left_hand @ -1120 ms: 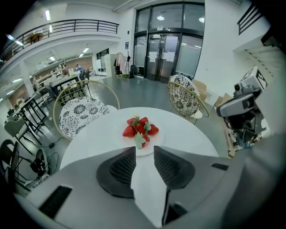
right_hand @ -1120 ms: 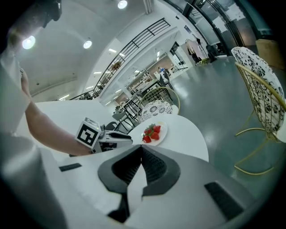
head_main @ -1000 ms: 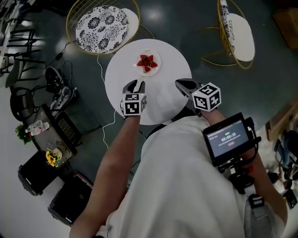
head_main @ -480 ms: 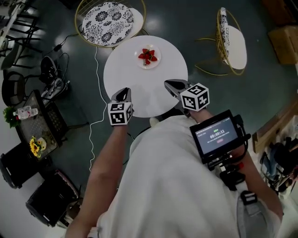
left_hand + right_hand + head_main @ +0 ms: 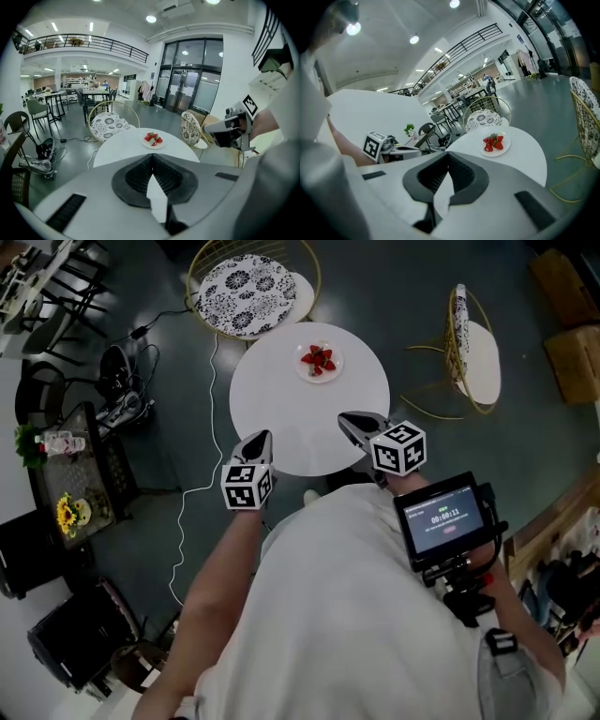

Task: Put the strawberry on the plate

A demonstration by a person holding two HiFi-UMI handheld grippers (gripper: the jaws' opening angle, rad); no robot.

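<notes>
Over the table (image 5: pixel 281 390) edge, left tool (image 5: pixel 257 440), just closed empty, and right tool (image 5: pixel 353 421), seemingly clenched empty, tilt downward.

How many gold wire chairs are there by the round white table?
2. One chair stands on the far side of the table, the other chair to its right. Any behind the person would be hidden.
</notes>
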